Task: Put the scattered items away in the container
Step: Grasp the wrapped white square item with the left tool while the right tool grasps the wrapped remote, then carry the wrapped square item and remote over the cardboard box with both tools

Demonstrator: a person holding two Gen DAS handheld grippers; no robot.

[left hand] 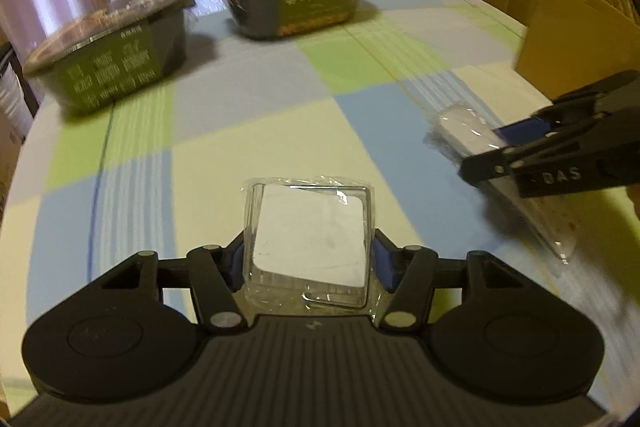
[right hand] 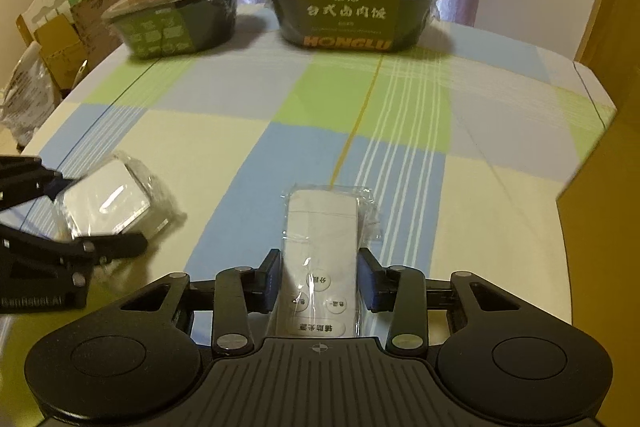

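Your left gripper point(left hand: 308, 267) is clamped on a square white box point(left hand: 310, 239) in clear wrap, blue pads pressing its two sides, held near the table's near edge. Your right gripper point(right hand: 318, 279) grips a white remote point(right hand: 320, 267) sealed in a clear bag, pads against its long sides, the button end toward you, so it points forward along the fingers. Both seem gripped across their narrow width for a steady carry. The cardboard box point(left hand: 576, 39), likely the container, stands open at the table's right edge, beside your right gripper. Two black meal bowls point(right hand: 352, 11) sit at the far edge of the checked tablecloth point(right hand: 280, 131), not yet gathered. The right bowl's label reads HONGLU, with Chinese characters above. The remote's buttons carry Chinese characters, upside down to you. Your right gripper's side reads "DAS".
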